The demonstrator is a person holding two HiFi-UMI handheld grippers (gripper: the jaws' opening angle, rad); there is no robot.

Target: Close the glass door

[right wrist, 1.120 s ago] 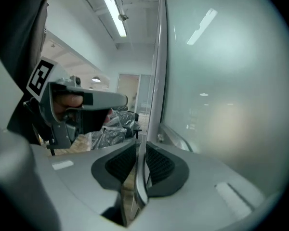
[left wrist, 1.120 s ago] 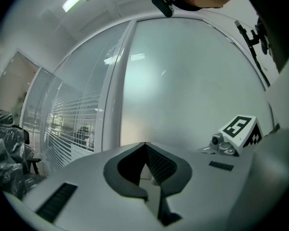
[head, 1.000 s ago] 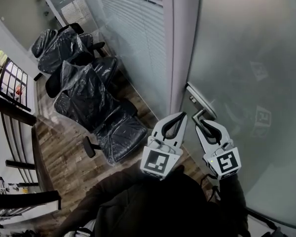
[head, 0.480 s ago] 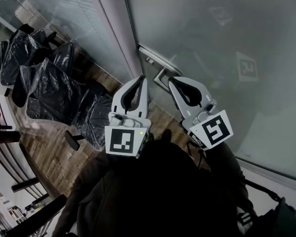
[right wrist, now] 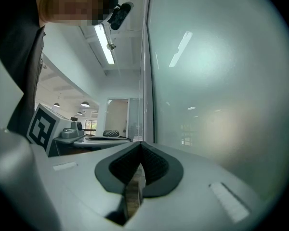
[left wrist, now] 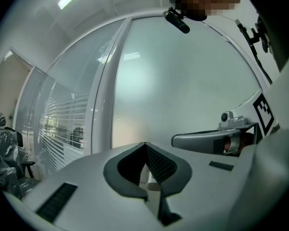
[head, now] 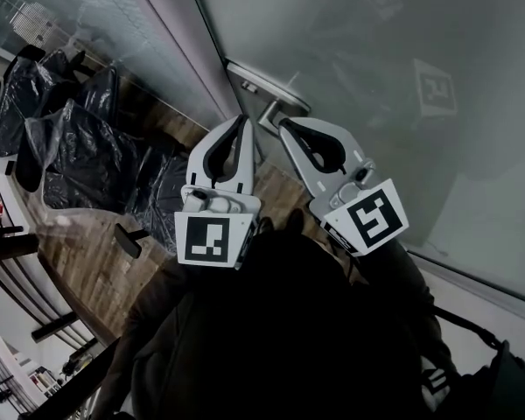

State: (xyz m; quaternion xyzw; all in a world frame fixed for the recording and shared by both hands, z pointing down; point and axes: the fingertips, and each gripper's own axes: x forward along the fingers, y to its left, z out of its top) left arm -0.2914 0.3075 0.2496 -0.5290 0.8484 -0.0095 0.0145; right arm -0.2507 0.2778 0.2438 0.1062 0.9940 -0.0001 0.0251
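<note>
The frosted glass door (head: 376, 77) fills the right of the head view, its edge close beside the grey frame post (head: 171, 51). A metal lever handle (head: 269, 112) on a plate sticks out from the door. My right gripper (head: 283, 126) is at the lever's end, shut on it; in the right gripper view a brushed metal strip (right wrist: 133, 191) sits between the closed jaws (right wrist: 140, 146). My left gripper (head: 241, 119) is just left of the handle, shut and holding nothing, and points at the door (left wrist: 183, 90) and the frame (left wrist: 102, 100).
Several black office chairs wrapped in plastic (head: 79, 138) stand on the wood floor (head: 79, 252) to the left. A glass wall with white blinds (left wrist: 58, 124) runs left of the frame. The person's dark-clothed body fills the lower head view.
The head view has swung, so door and frame sit further left and higher. Both grippers stay side by side at the handle, the right one still on the lever.
</note>
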